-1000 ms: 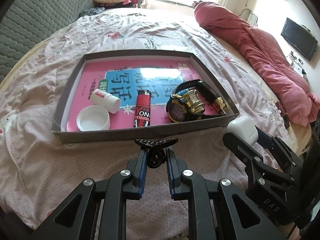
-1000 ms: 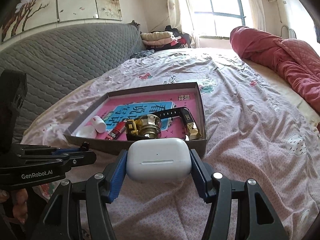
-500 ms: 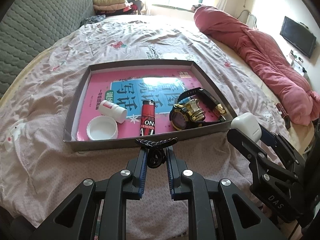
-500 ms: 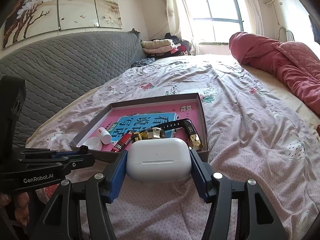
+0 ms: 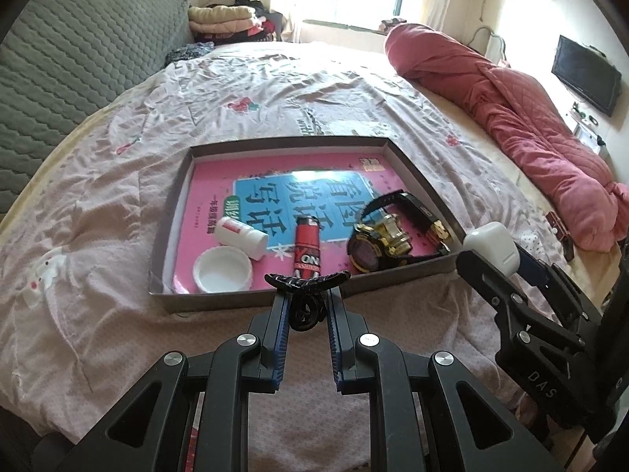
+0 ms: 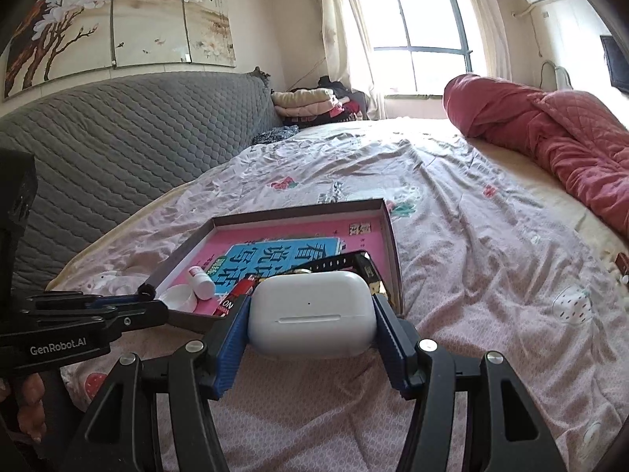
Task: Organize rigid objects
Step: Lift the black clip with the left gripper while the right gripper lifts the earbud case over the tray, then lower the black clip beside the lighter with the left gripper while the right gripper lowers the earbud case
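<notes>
- The left gripper (image 5: 307,303) is clamped on a black hair clip (image 5: 306,279), glossy plastic with two curved wings spread across the fingertips and a ring-shaped part pinched between the blue ribbed pads; it hangs just short of the tray's near edge.
- The right gripper (image 6: 310,314) is clamped by its blue pads on a white earbud case (image 6: 310,312), smooth, rounded and matte, above the tray's near right corner.
- The shallow grey cardboard tray (image 5: 416,173) lies on the bed; a pink and blue printed sheet lines it.
- Along its near edge, left to right: a round white cap (image 5: 222,271) open side up, a small white bottle (image 5: 241,235) on its side, a red cylindrical lighter (image 5: 307,251), and a black-and-gold watch (image 5: 379,246) with its strap looped.
- In the right wrist view the case hides most of the watch and part of the lighter.
- The pink floral bedsheet (image 5: 98,196) is wrinkled.
- Both grippers slant downward toward the tray.
</notes>
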The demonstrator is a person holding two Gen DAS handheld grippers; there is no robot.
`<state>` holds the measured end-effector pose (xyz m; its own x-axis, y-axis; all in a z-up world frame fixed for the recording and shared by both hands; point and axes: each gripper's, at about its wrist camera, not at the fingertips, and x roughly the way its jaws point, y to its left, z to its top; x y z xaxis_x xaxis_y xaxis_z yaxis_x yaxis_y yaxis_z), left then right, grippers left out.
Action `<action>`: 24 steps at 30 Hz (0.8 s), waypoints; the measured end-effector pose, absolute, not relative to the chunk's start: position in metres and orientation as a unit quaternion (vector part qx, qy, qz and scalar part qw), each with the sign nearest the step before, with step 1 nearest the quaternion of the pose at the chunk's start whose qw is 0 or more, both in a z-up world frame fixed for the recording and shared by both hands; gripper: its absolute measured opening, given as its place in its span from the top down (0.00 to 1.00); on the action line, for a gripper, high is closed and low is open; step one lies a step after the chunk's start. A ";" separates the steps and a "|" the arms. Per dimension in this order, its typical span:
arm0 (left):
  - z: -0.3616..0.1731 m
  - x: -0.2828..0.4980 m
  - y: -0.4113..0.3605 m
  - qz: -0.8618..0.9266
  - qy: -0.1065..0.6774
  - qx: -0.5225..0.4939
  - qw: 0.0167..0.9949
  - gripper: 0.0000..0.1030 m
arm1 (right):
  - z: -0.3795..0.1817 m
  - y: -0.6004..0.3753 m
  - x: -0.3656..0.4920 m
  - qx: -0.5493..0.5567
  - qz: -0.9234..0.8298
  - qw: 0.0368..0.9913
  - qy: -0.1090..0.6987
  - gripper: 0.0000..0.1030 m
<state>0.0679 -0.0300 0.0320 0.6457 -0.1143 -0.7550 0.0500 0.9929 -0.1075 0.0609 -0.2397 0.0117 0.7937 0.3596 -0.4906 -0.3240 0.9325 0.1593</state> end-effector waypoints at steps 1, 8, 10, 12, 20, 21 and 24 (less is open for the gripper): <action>0.032 0.068 -0.028 -0.043 0.418 -0.038 0.907 0.82 | 0.012 -0.239 0.061 0.030 0.180 0.947 0.263 0.42; 0.039 0.072 -0.005 -0.026 0.406 -0.047 0.912 0.82 | 0.016 -0.233 0.062 0.016 0.178 0.952 0.249 0.42; 0.042 0.075 0.002 -0.018 0.401 -0.048 0.915 0.82 | 0.017 -0.232 0.063 0.015 0.176 0.953 0.246 0.42; 0.045 0.077 0.009 -0.012 0.397 -0.050 0.917 0.82 | 0.016 -0.233 0.065 0.018 0.175 0.953 0.247 0.42; 0.050 0.086 0.028 0.009 0.388 -0.056 0.920 0.82 | 0.019 -0.239 0.071 0.026 0.163 0.958 0.235 0.42; 0.050 0.087 0.028 0.010 0.387 -0.057 0.920 0.82 | 0.019 -0.239 0.072 0.026 0.162 0.958 0.234 0.42; 0.049 0.091 0.027 0.010 0.387 -0.059 0.920 0.82 | 0.020 -0.239 0.073 0.024 0.160 0.960 0.228 0.42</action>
<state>0.0905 0.0275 0.0489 0.7000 -0.0278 -0.7136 -0.0629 0.9930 -0.1004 0.0734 -0.2394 0.0201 0.8445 0.3183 -0.4307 -0.2959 0.9476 0.1200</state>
